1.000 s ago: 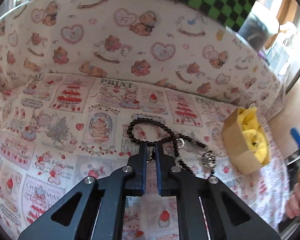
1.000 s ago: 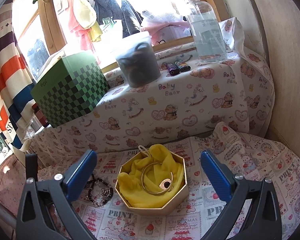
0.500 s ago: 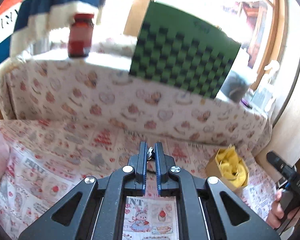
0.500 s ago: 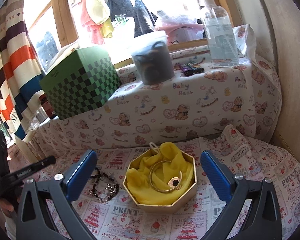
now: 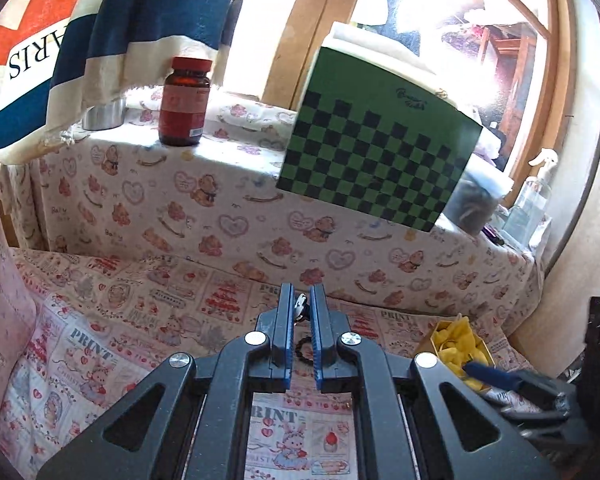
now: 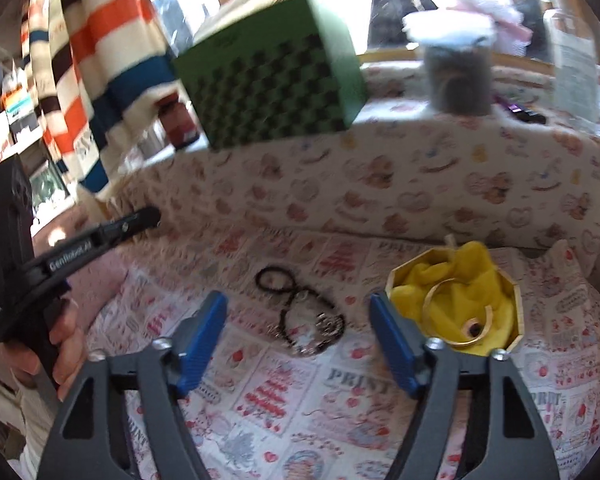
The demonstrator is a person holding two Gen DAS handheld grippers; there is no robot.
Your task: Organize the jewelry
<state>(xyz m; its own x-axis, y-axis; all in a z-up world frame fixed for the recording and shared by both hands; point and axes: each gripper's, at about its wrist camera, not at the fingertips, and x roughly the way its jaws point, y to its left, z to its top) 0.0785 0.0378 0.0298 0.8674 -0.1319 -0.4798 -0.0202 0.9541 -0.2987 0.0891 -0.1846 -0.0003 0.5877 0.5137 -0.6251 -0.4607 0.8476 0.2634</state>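
The left gripper (image 5: 302, 292) was pinched nearly shut on one small silvery piece (image 5: 300, 303), raised above the printed cloth (image 6: 300, 392). The right gripper (image 6: 297, 300) was closing with nothing between its two blue fingers. Beyond them one black bead strand (image 6: 290, 305) lay on the cloth. To its right, one octagonal box (image 6: 518, 308) held one yellow cloth (image 6: 472, 280) and one gold bangle (image 6: 432, 296).

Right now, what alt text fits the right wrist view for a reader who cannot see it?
The right hand-held gripper, jaws closing and empty, points at a black bead bracelet lying on printed cloth. An octagonal box with yellow cloth and a gold bangle sits at right; a hand holds the left hand-held gripper at left.
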